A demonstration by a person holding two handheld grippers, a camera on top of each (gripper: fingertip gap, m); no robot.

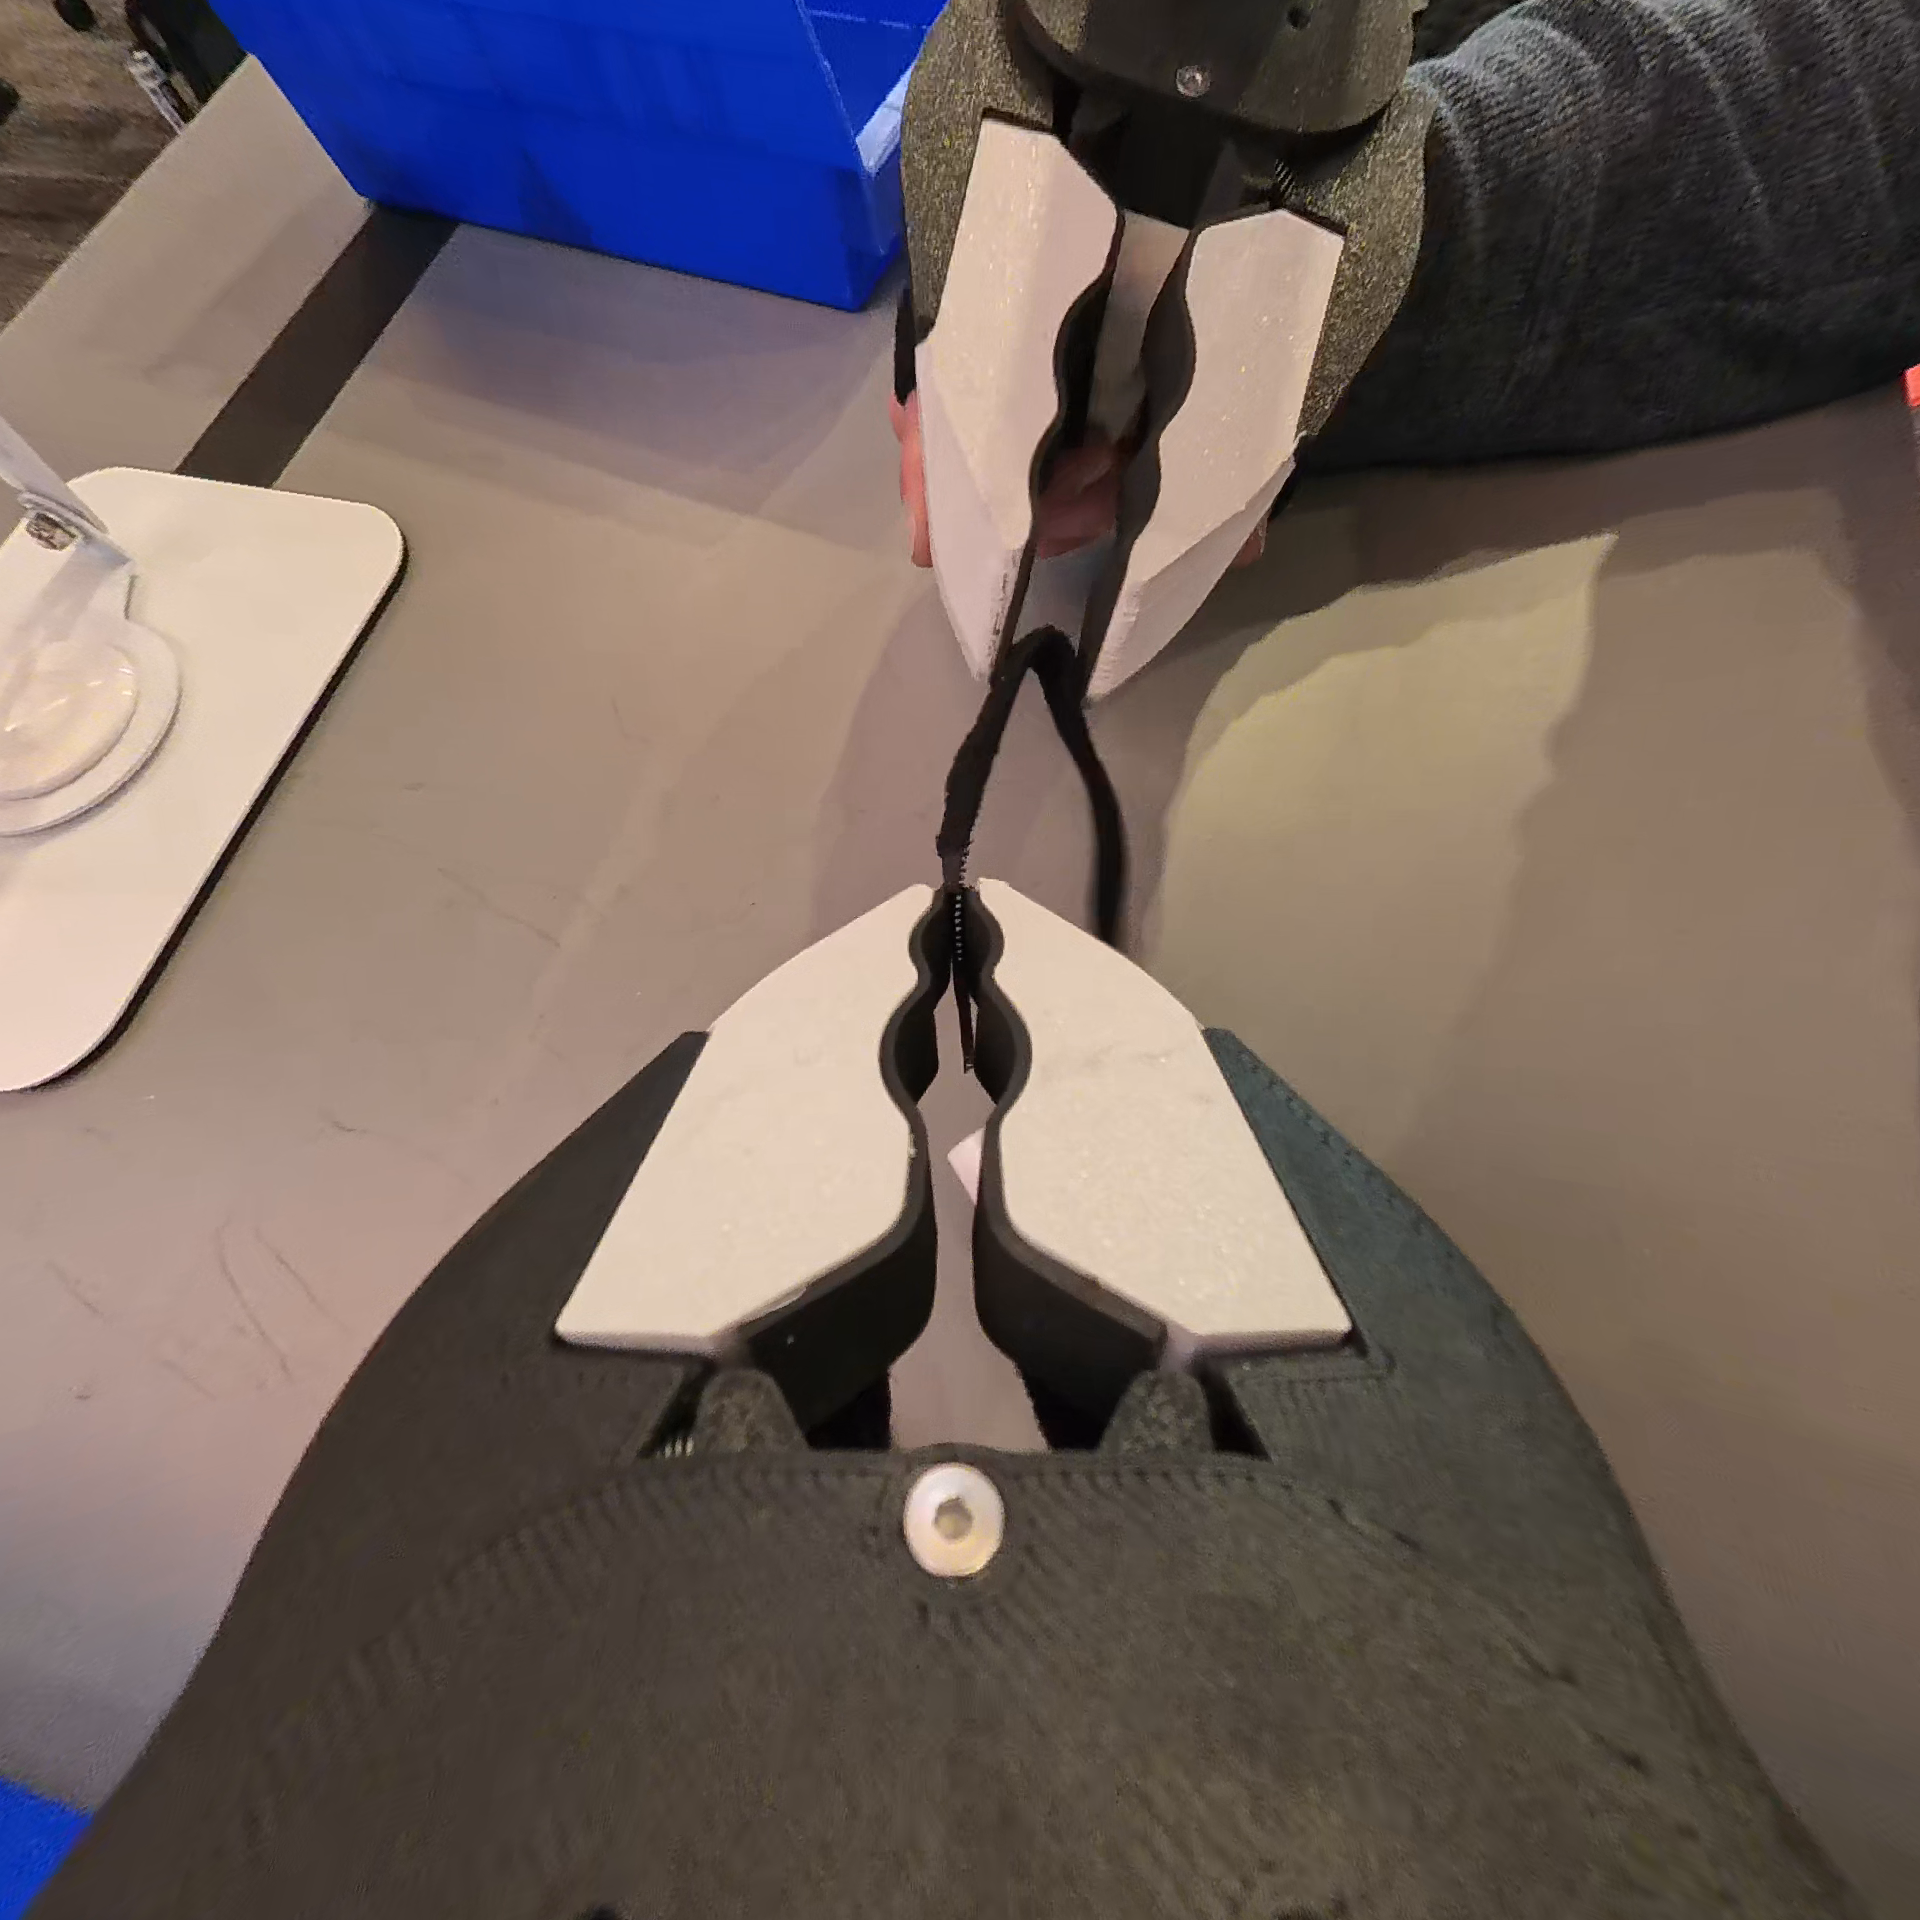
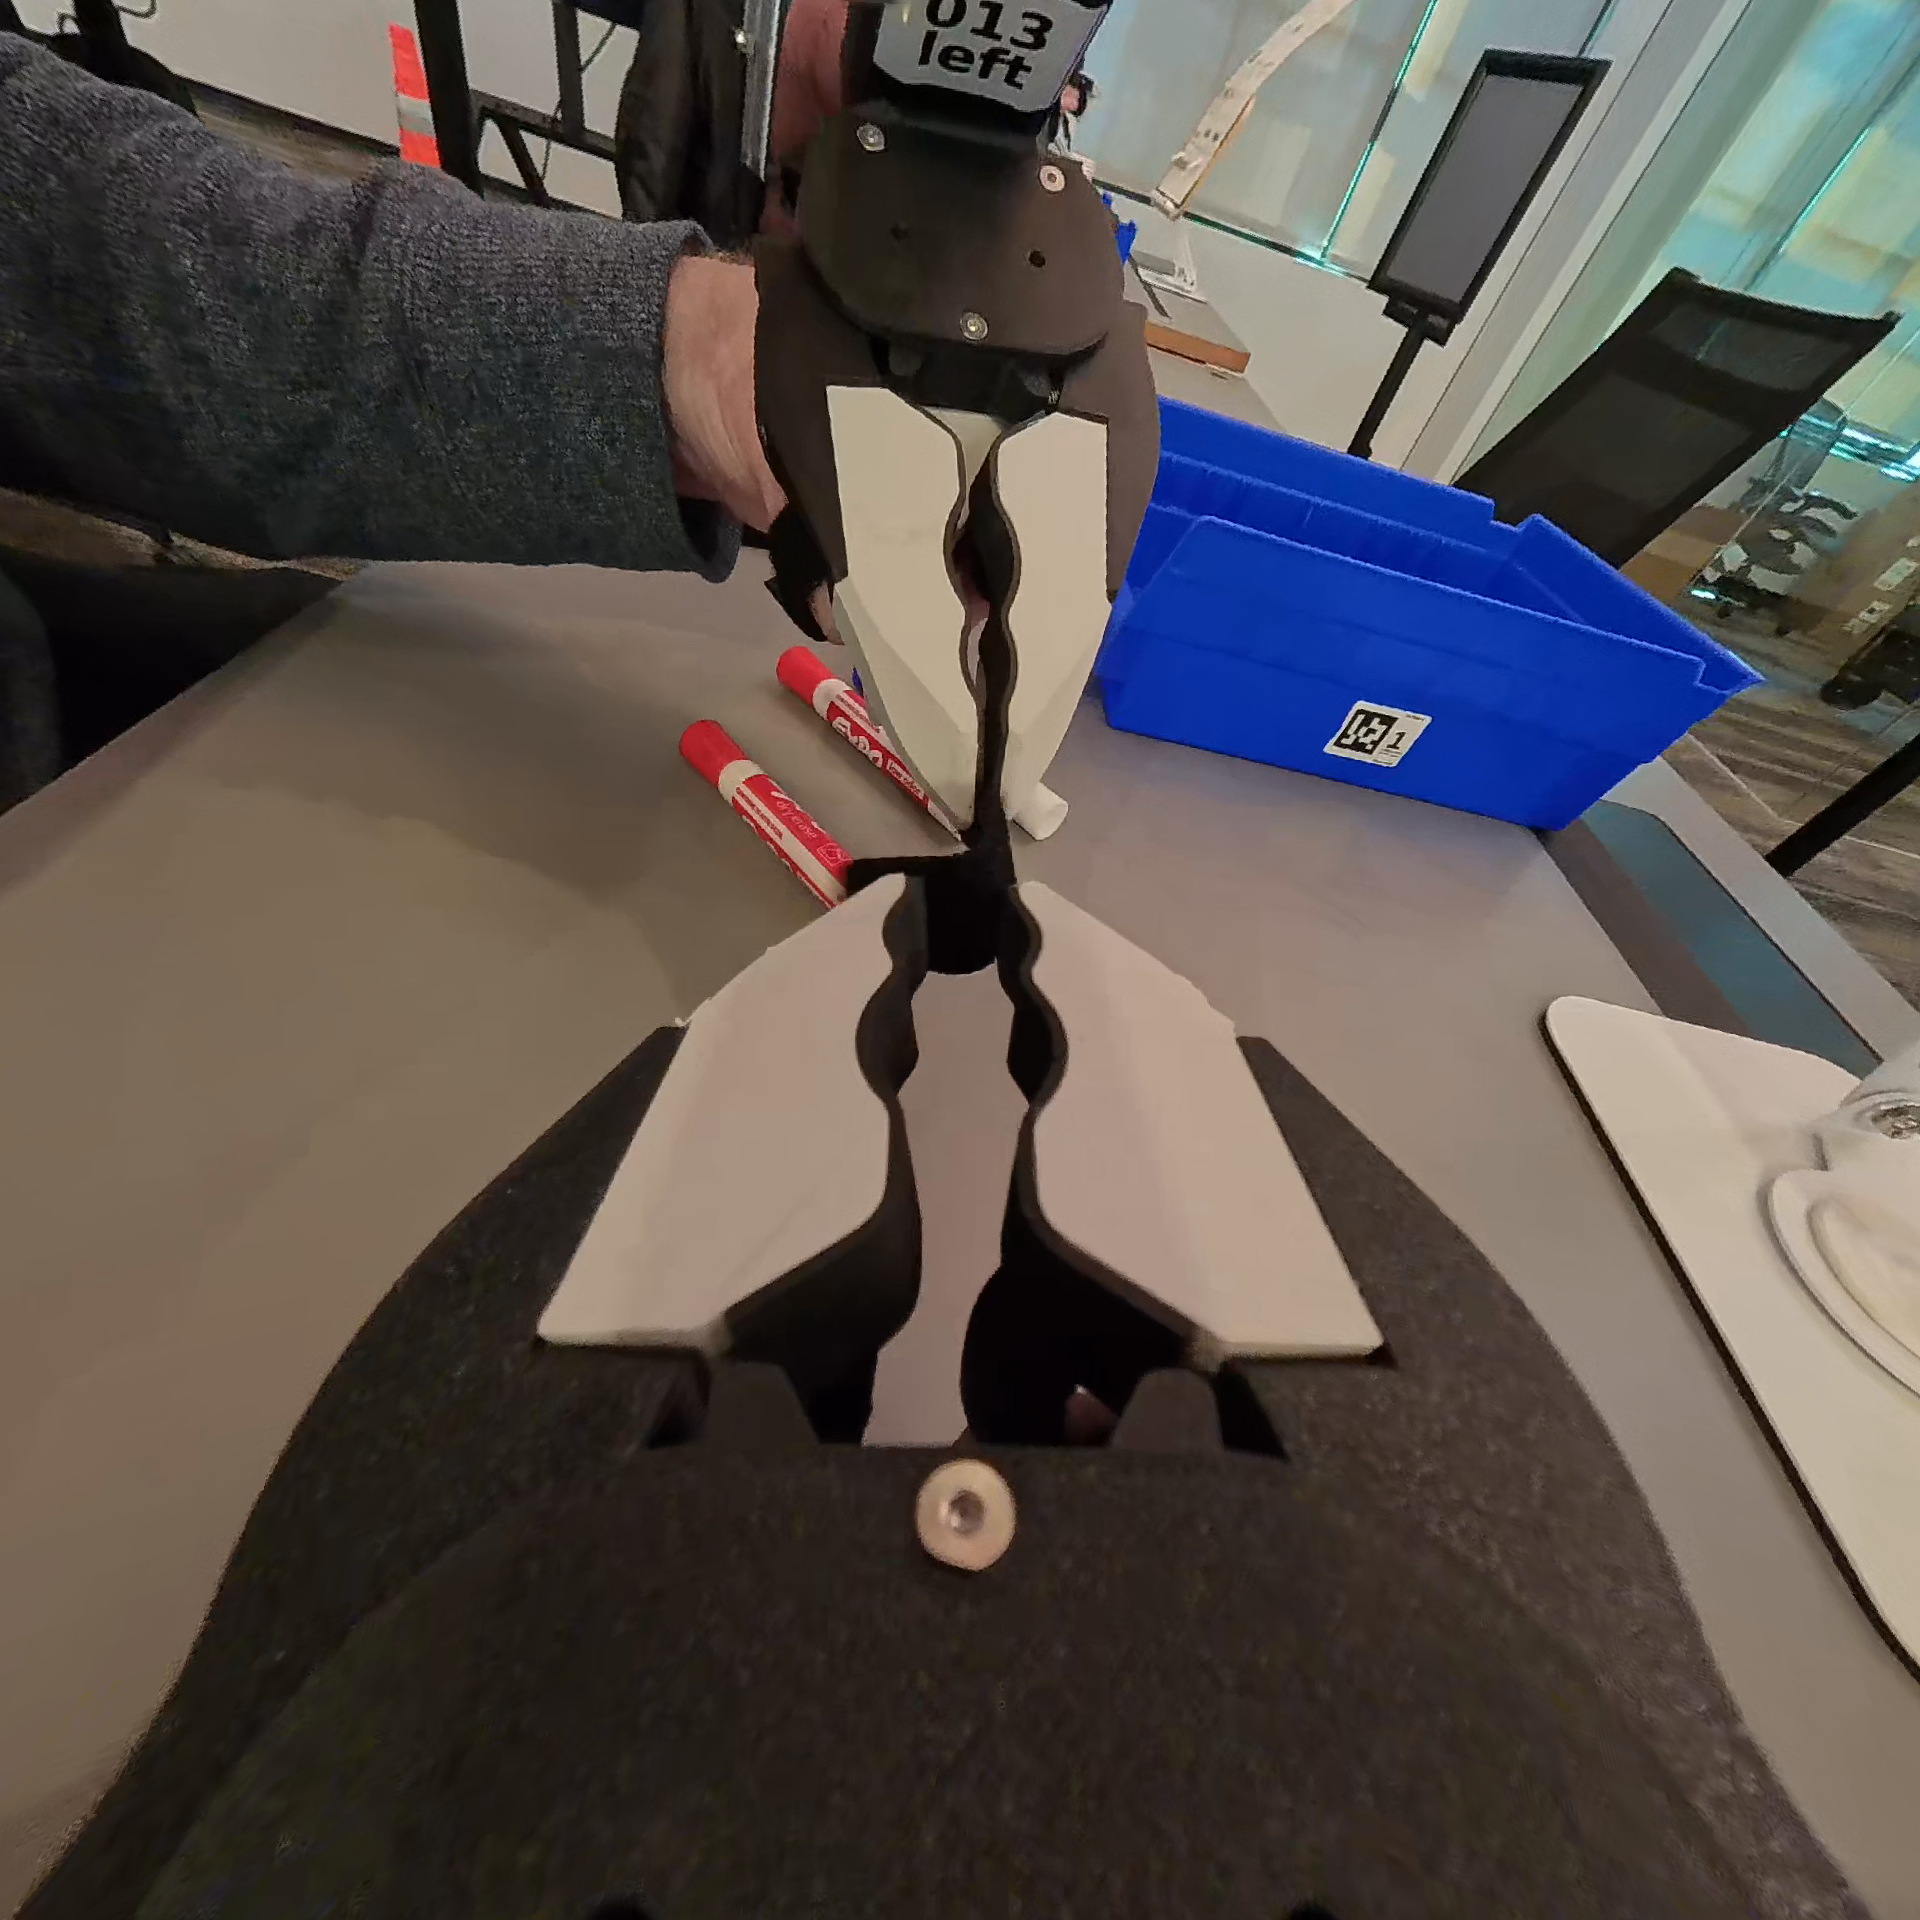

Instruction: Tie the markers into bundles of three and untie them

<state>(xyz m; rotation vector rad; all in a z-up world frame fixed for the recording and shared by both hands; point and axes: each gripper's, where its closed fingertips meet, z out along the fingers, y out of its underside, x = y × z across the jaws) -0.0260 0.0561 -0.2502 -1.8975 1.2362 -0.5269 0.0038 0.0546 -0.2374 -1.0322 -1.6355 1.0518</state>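
Both grippers tugging black strap (image 1: 1039, 769) mid-counter: left gripper (image 1: 958, 902) jaws pinched on one end, right gripper (image 2: 961, 904) jaws narrow round loop. Red markers (image 2: 769, 805) loose behind, toward blue bin (image 2: 1403, 644). Looks untied; next, wrap three.

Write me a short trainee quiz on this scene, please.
1. True or false: the strap lies loose on the table.
2. What grips the strap? A) only the left hand-held gripper; B) only the right hand-held gripper; C) both.
3. How many red markers lie near the bin?
Key: 1 false; 2 C; 3 two.
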